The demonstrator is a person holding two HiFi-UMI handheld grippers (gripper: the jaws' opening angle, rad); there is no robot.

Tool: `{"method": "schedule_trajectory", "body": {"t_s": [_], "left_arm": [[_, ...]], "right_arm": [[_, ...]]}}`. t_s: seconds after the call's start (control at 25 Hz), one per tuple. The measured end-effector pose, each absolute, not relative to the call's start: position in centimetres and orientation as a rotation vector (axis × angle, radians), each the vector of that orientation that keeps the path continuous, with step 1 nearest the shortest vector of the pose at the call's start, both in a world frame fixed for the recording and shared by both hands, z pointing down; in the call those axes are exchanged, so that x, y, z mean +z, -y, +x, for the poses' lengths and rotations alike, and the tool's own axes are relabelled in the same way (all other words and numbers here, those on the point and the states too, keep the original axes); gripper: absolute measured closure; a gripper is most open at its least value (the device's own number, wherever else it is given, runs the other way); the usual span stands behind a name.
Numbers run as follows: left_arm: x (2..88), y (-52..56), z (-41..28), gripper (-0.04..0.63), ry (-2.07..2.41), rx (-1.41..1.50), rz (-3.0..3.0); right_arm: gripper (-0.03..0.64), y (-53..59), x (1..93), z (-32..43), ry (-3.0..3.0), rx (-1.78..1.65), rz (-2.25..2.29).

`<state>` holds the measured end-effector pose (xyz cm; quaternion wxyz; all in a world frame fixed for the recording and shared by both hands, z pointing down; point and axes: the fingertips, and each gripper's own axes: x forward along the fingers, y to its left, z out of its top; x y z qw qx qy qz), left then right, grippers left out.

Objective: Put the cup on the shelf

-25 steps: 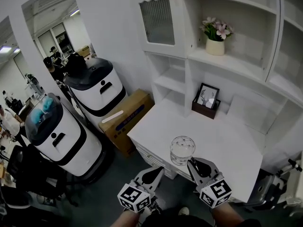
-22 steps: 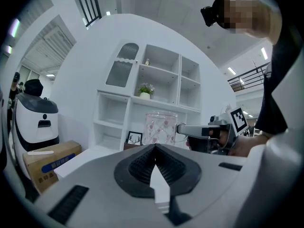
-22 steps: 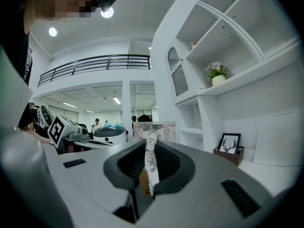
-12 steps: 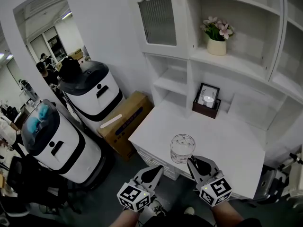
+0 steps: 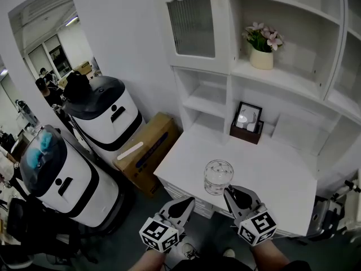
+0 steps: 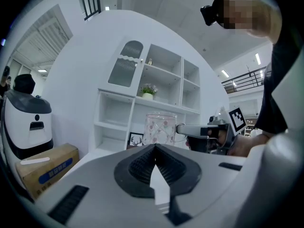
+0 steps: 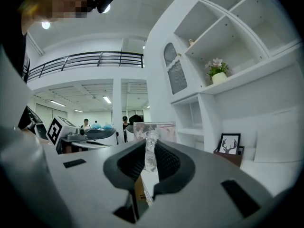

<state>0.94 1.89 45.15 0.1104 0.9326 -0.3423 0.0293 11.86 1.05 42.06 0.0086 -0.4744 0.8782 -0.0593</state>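
Observation:
A clear glass cup [image 5: 218, 176] with a faint flower print hangs above the front edge of the white desk top [image 5: 271, 171]. My right gripper [image 5: 228, 194] is shut on its handle; in the right gripper view the glass handle [image 7: 151, 152] stands pinched between the jaws, with the cup body [image 7: 155, 128] just beyond. To its left my left gripper [image 5: 188, 201] is shut with nothing in it, off the desk's front. From the left gripper view [image 6: 154, 149] the cup [image 6: 160, 128] shows ahead, level with the white shelf unit [image 5: 256, 75] behind it.
The shelves hold a potted flower [image 5: 263, 48] and, at desk level, a framed deer picture [image 5: 247, 117]. A cardboard box [image 5: 145, 148] and two white-and-black robots [image 5: 110, 114] [image 5: 65, 179] stand on the floor to the left. People stand far off at the left.
The head view has drifted a little, so the shelf sits slightly to the right and higher. The cup stays in my right gripper; both grippers keep their places.

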Motion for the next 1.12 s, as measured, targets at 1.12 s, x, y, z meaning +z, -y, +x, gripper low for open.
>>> {"method": "schedule_trajectory", "body": {"t_s": [1.12], "left_arm": [[46.5, 3.5, -6.2, 0.591, 0.821, 0.089, 2.785]], "right_arm": [[0.588, 4.3, 42.3, 5.3, -2.623, -0.175, -1.687]]}}
